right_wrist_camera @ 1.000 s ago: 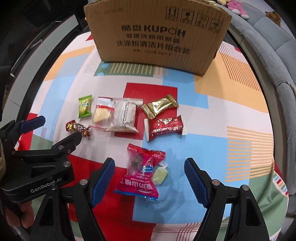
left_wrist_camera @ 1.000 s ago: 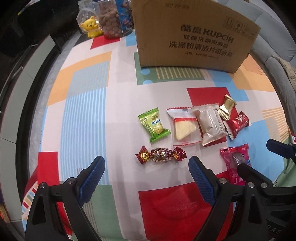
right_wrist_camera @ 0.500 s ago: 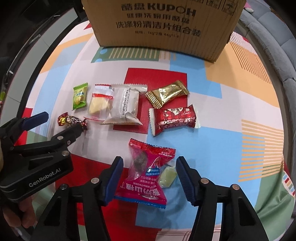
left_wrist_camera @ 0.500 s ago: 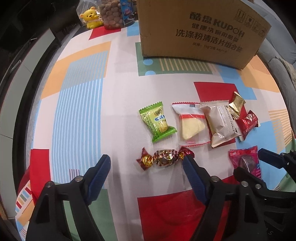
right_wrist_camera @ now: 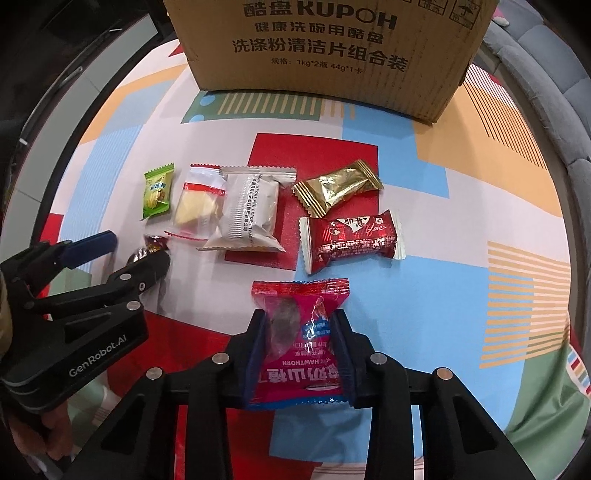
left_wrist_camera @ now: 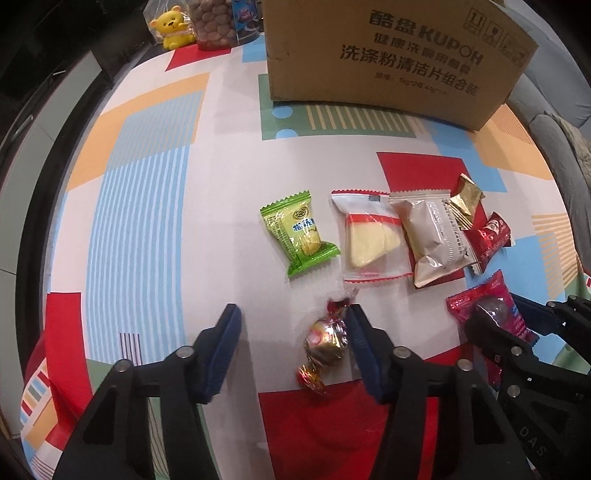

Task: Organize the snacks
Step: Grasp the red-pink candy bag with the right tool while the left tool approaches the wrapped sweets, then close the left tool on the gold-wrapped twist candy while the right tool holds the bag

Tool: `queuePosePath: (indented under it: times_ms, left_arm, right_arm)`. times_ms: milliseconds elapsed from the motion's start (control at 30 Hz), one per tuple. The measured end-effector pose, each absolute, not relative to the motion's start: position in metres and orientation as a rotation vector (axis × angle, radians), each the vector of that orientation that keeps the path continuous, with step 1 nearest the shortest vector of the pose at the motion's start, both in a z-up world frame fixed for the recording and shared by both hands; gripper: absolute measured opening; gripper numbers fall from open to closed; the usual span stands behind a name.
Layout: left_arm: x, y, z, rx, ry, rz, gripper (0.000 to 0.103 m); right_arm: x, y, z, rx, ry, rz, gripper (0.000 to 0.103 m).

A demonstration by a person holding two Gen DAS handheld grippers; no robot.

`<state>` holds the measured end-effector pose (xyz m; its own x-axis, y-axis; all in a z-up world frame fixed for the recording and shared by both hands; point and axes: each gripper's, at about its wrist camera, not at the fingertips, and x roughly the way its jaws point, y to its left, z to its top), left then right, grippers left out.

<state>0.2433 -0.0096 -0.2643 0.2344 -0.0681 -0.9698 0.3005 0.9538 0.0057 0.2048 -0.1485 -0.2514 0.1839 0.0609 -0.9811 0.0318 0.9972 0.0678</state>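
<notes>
While clamped, hawthorn packet (right_wrist_camera: 301,343) mid-cloth

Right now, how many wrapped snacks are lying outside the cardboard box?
7: green candy, cheese wedge pack, grey pack, gold pack, red Love pack, hawthorn pack in the right jaws, twist-wrapped candy in the left. Others may be hidden.

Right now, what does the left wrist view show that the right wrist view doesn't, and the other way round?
Only the left wrist view: the yellow bear toy and the nut bag at the far edge, plus the whole twist-wrapped candy touching one finger of the closing left gripper.

Only the right wrist view: the closing right gripper with both pads against the red hawthorn pack, and the full gold wrapper.

Both: the cardboard box, the green candy, the wedge snack and the grey pack.
</notes>
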Motion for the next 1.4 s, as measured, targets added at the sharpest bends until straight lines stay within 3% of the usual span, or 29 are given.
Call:
queuePosePath:
  times_ms: [167,200,1400]
  left_arm:
    - [0.241,-0.009,-0.260,0.194,1.313,-0.261,0.022]
    - [0.240,-0.009,-0.260,0.190,1.315,-0.265,0.020]
    - [0.218,-0.006,-0.200,0.174,1.206,-0.247,0.017]
  right_arm:
    - [0.206,-0.150,-0.246,0.082,1.369,0.020,0.035]
    - [0.206,-0.150,-0.244,0.082,1.363,0.021,0.035]
    - [0.199,-0.150,-0.189,0.084,1.214,0.049,0.033]
